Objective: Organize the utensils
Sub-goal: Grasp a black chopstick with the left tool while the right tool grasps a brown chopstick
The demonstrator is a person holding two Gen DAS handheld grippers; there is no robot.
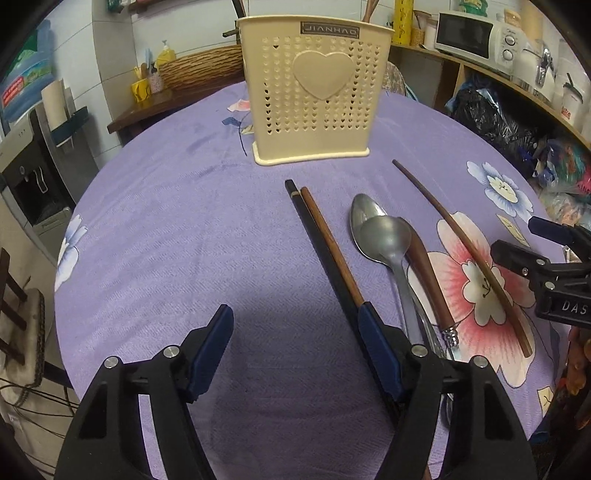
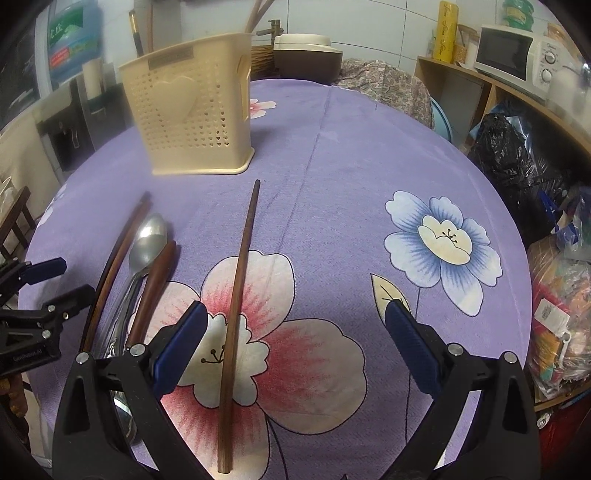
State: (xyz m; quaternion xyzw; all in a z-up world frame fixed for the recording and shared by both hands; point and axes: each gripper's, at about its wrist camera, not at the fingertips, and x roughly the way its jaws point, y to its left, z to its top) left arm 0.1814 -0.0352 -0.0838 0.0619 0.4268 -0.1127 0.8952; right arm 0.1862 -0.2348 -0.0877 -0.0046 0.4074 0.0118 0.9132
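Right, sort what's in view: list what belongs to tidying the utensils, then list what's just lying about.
Part of the job:
- cream holder
- black and brown chopstick pair
- metal spoons
- wooden-handled utensil
- lone brown chopstick

Just lying about:
- microwave
- black plastic bag
- wicker basket
- yellow soap bottle

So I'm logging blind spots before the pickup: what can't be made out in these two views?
- Holder contents: both views, its walls hide them.
- Paired chopsticks, near ends: left wrist view, behind the left gripper finger.
- Spoons, handle ends: both views, behind gripper bodies.
- Lone chopstick: left view clips nothing; right gripper straddles it, contact unclear.
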